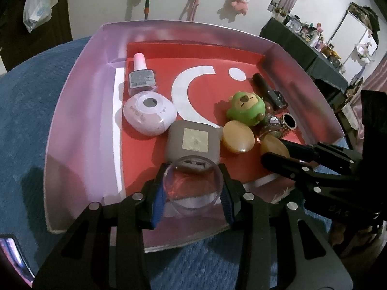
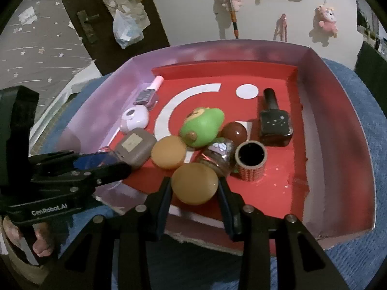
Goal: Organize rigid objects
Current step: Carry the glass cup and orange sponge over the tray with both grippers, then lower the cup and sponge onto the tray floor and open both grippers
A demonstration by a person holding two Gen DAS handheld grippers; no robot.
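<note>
Contents of the box [image 1: 72, 130], as I see them from my two grippers, listed left to right.

1. Pink-capped bottle [image 1: 140, 76], lying along the far left of the red floor, cap toward the back wall.
2. White oval case [image 1: 148, 112], just in front of that bottle, touching or nearly touching it.
3. Grey square case [image 1: 193, 142], near the front, just beyond my left gripper [image 1: 192, 188].
4. Clear round jar [image 1: 192, 183], pinched between the pads of my left gripper, low over the front edge of the floor; the grey case shows right behind its rim.
5. Tan round disc [image 2: 168, 152], lying flat between the grey case and the green toy.
6. Green toy [image 2: 202, 126], on its side mid-floor, leaning against the disc.
7. Second tan disc [image 2: 194, 183], held in my right gripper [image 2: 194, 188], whose fingers press on its two sides; it sits at the front of the floor, just ahead of the first disc and touching the glitter jar.
8. Glitter jar [image 2: 217, 154], tipped over behind that disc.
9. Brown ball [image 2: 234, 131], behind the glitter jar.
10. Tape roll [image 2: 251, 160], upright, beside the glitter jar.
11. Black bottle [image 2: 274, 123], lying toward the right wall, cap to the back.

The box rests on a blue cloth [image 1: 29, 111].
</note>
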